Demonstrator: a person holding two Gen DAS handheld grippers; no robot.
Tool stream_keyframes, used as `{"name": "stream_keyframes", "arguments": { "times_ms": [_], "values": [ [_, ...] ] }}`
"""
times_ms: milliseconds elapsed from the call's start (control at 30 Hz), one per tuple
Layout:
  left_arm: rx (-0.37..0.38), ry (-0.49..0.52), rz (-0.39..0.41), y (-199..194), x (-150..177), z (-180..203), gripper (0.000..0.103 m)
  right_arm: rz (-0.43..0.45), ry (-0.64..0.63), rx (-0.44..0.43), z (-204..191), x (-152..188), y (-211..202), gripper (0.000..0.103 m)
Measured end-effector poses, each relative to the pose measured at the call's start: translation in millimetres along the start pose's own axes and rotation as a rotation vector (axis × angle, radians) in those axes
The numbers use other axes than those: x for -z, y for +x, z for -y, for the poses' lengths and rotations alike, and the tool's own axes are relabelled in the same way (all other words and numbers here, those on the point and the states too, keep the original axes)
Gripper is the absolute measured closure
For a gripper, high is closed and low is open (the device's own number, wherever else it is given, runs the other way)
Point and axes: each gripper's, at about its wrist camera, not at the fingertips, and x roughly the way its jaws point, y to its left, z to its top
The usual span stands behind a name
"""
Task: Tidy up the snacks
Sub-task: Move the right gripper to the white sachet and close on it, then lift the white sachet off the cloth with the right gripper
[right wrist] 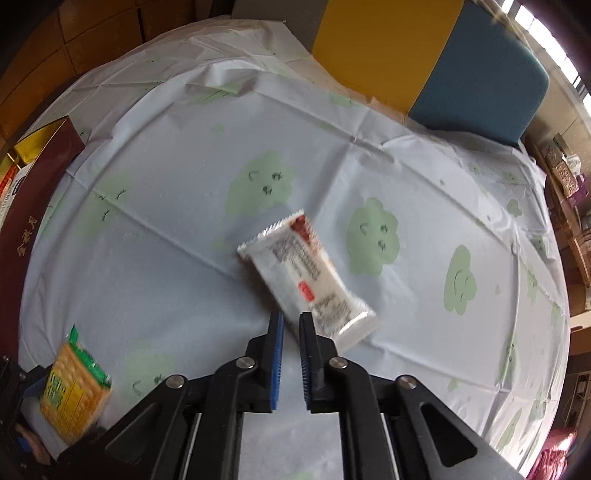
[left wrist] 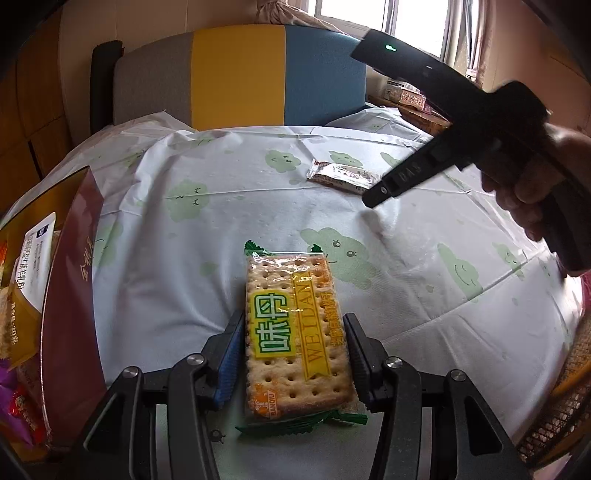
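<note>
window (left wrist: 354,14) daylit | grey/yellow/blue chair (left wrist: 236,77) | wood wall (left wrist: 29,110)

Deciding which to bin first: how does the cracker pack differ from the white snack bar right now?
The cracker pack is broad, with clear film showing the yellow crackers and green ends; the white snack bar is narrower, opaque, with fine print. The cracker pack sits gripped between the left tool fingers; the snack bar lies loose on the tablecloth, just beyond the shut, empty right tool. Both are sealed packets.

Left wrist view looks forward-down, close over the tablecloth (left wrist: 221,229) toward the chair (left wrist: 236,77). Right wrist view looks steeply down. Both share the cracker pack (left wrist: 295,332) and white snack bar (right wrist: 306,277).
</note>
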Motion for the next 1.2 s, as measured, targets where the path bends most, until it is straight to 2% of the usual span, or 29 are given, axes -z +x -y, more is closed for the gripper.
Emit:
{"name": "stream_keyframes", "arguments": {
  "times_ms": [133,167,200,267,300,367,400,467,600,767,867,900,1067,1200],
  "values": [
    [-0.004,-0.006,-0.007,0.8,-0.9,-0.1,0.051,-0.028,-0.023,-0.048,-6.2,28.7,-6.0,0.093],
    [-0.006,-0.005,-0.008,0.9,-1.0,0.4,0.051,-0.01,-0.013,-0.061,-3.6,31.5,-10.2,0.084],
    [-0.008,-0.004,-0.009,1.0,-1.1,0.6,0.051,0.018,-0.01,-0.055,-1.2,32.4,-15.0,0.069],
    [-0.003,-0.01,-0.012,1.7,-2.0,-0.7,0.051,0.071,-0.007,-0.032,4.1,30.2,-22.0,0.06],
    [0.0,-0.012,-0.013,1.9,-2.2,-1.5,0.051,0.082,-0.007,-0.027,6.6,27.5,-22.8,0.06],
    [0.004,-0.012,-0.013,2.2,-2.1,-2.9,0.051,0.084,-0.02,-0.004,9.5,19.1,-19.7,0.057],
    [0.005,-0.012,-0.012,2.4,-2.0,-3.4,0.051,0.083,-0.034,0.002,9.8,14.6,-17.0,0.049],
    [0.009,-0.011,-0.01,2.4,-1.6,-4.1,0.051,0.073,-0.061,0.015,11.6,3.9,-8.5,0.041],
    [0.021,-0.011,-0.01,2.2,-1.0,-6.1,0.051,0.053,-0.12,0.045,8.2,-15.0,6.6,0.039],
    [0.02,-0.015,-0.008,1.8,-0.2,-4.7,0.051,0.027,-0.142,0.024,10.4,-27.2,21.6,0.039],
    [0.014,-0.012,-0.004,1.2,1.2,-2.7,0.051,0.017,-0.115,-0.042,15.7,-23.7,20.6,0.067],
    [0.012,-0.01,-0.002,1.2,1.5,-2.1,0.051,0.015,-0.107,-0.045,17.7,-24.7,21.6,0.067],
    [0.016,-0.017,-0.003,0.7,1.2,-1.8,0.051,-0.059,-0.039,-0.071,18.1,0.2,15.0,0.067],
    [0.016,-0.019,-0.001,0.5,0.6,-2.3,0.051,-0.108,0.026,-0.1,16.8,34.3,3.6,0.067]
  ]
}}
